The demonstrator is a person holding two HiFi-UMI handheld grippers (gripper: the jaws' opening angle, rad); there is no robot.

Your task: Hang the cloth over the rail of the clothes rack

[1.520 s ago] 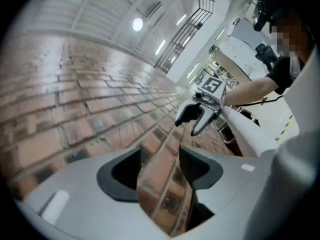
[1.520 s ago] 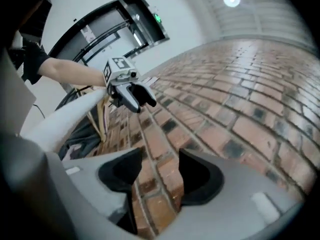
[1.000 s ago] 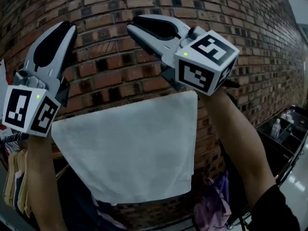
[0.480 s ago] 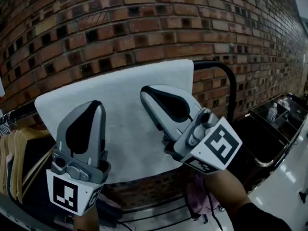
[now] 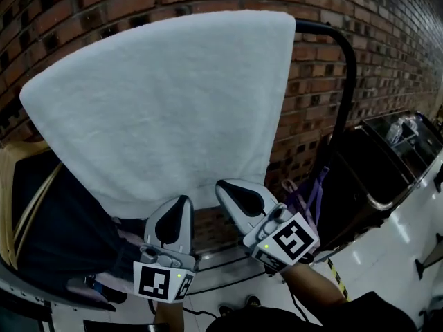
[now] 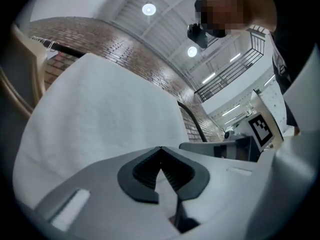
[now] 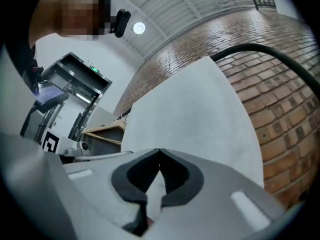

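Observation:
A white cloth (image 5: 166, 109) hangs draped over the black rail (image 5: 325, 28) of the clothes rack, spread flat in front of the brick wall. It fills the background of the left gripper view (image 6: 100, 114) and the right gripper view (image 7: 200, 114). My left gripper (image 5: 183, 199) and right gripper (image 5: 221, 184) are held side by side low down, tips at the cloth's bottom edge. Both are shut, tips together, with nothing pinched: left gripper (image 6: 160, 148), right gripper (image 7: 159, 150). The rail (image 7: 260, 49) curves down at the right end.
Dark and tan garments on hangers (image 5: 28, 213) hang at the left on the same rack. A purple garment (image 5: 304, 192) hangs low at the right. A black bin (image 5: 387, 158) stands at the right on the white floor. The brick wall (image 5: 325, 116) is close behind.
Both grippers came down from above the cloth's top edge to its bottom edge, and their jaws closed. The cloth stays draped on the rail.

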